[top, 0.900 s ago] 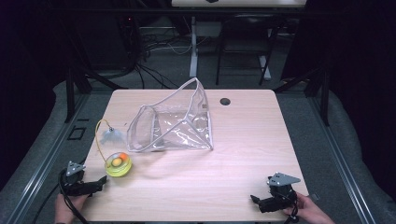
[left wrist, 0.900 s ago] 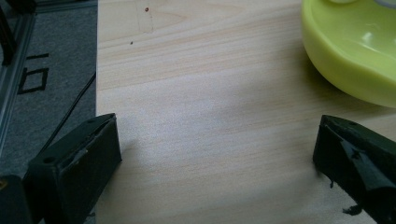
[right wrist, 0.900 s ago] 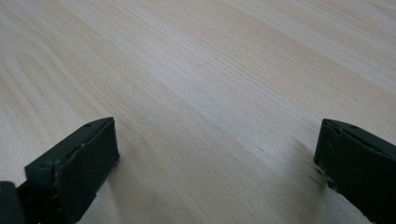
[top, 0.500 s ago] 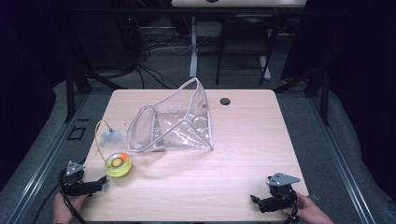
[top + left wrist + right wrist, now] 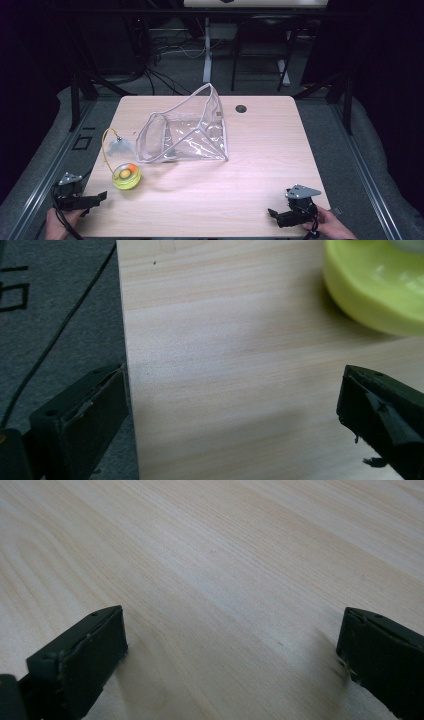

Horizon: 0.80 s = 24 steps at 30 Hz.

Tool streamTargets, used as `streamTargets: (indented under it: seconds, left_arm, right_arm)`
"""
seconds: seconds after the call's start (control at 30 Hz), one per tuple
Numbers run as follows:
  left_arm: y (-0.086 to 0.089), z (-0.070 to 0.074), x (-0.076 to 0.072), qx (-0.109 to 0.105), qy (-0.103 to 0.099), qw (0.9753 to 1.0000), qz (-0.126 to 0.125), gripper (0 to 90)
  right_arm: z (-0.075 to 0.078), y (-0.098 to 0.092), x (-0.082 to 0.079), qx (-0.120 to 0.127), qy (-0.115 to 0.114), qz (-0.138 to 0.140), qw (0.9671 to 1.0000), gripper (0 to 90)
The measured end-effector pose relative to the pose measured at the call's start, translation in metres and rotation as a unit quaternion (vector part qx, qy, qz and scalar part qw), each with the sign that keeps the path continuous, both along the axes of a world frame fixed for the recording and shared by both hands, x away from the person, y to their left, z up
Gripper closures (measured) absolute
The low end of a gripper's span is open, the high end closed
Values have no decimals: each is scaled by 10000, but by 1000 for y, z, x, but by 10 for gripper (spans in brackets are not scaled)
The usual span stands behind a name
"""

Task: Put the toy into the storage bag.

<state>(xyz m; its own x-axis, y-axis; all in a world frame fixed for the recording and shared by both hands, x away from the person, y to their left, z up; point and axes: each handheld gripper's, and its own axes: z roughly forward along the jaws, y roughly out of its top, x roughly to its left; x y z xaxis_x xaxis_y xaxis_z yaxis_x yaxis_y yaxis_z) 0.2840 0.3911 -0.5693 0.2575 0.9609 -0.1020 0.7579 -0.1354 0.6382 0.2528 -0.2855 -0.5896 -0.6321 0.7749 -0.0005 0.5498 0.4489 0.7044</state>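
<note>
At the near edge of the wooden surface (image 5: pixel 260 165), the left claw (image 5: pixel 100 196) rests low at the left corner, its jaws spread wide with nothing between them. In the left claw view one jaw hangs past the surface's side edge over the grey floor (image 5: pixel 55 315), the other sits over the wood, just short of a yellow bowl-like dish (image 5: pixel 372 287). The left hand (image 5: pixel 57 222) grips it from the bottom edge.

The right claw (image 5: pixel 271 214) lies at the near right, jaws also wide apart and empty; its own view shows bare wood grain between the two black jaws. The right hand (image 5: pixel 332 227) holds it from behind, with the grey plate on top.

Farther in on the left, the round yellow dish (image 5: pixel 126 176) holds something orange in its middle. A yellow cord (image 5: pixel 106 145) loops from it toward a small pale item (image 5: pixel 120 145) just beyond.

Past that, near the surface's middle, a clear plastic pouch (image 5: pixel 192 135) with pale trim stands open, its mouth facing left. What it contains cannot be told.

A dark round hole (image 5: pixel 241 108) marks the far edge.
</note>
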Motion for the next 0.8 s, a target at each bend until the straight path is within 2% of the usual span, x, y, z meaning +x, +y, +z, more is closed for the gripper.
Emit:
streamTargets:
  seconds: [0.27,0.5,0.63,0.8]
  left_arm:
    - [-11,29,-4,63,-96,9998,-187,4]
    - [-26,45,-5,53,-175,9991,-387,3]
    - [-29,53,-4,-35,-232,9987,-463,1]
    - [-33,60,-1,-40,-287,9983,-512,1]
  right_arm:
    - [0,0,0,2,1,-2,10000,0]
    - [0,0,0,1,1,-2,10000,0]
    - [0,0,0,2,1,-1,10000,0]
    - [0,0,0,2,2,-2,10000,0]
